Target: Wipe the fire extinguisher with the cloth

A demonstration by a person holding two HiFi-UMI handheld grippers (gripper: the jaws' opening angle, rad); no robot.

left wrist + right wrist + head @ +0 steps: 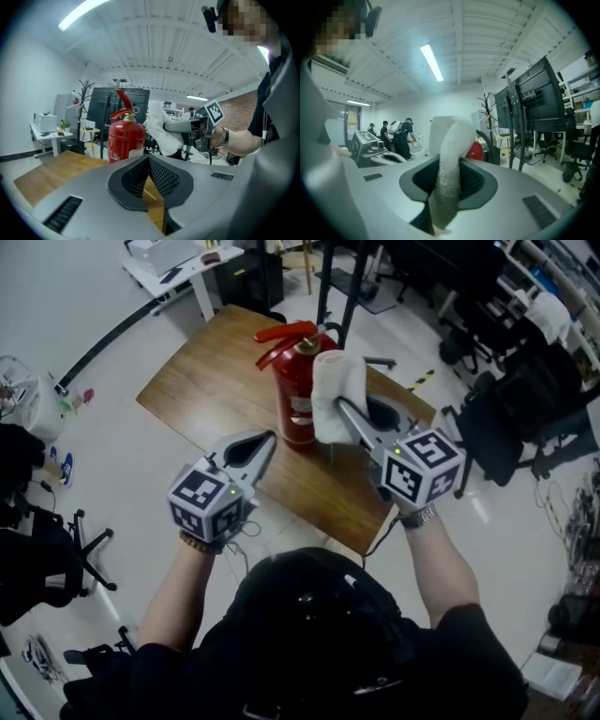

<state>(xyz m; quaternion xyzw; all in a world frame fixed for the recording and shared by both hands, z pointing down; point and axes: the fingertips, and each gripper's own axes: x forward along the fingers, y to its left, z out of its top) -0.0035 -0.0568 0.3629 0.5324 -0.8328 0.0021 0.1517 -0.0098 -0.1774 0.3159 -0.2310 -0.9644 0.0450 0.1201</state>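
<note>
"Wood-topped table (211,381), and on it, at the person's twelve o'clock, the red fire extinguisher (295,395) stands upright. How should the wipe go?"

"The white cloth (336,390) hangs at the cylinder's three o'clock side, up by the shoulder; whether it touches yet cannot be told. The right gripper (349,418) has its jaws clamped on a thick fold of the cloth, and the bulk holds them wide. A good stroke would press the cloth flat to the wall and run down or round it. The force should be light, since the cylinder stands free and could tip."

"And the left gripper (266,441)?"

"Its jaws are fully together with nothing in them. It hovers at the extinguisher's seven o'clock, near but apart, and looks well placed to steady the body from that side."

"What lies around?"

"Beyond the table, at twelve to one o'clock, a black stand (352,287) rises close behind the extinguisher. Black office chairs (511,427) crowd three o'clock, and a white desk (178,268) sits at eleven. None of these seems to reach the work. The nearer trouble is small: the red lever (286,334) and the black hose (487,143) at the top could snag the cloth's loose folds."
</note>
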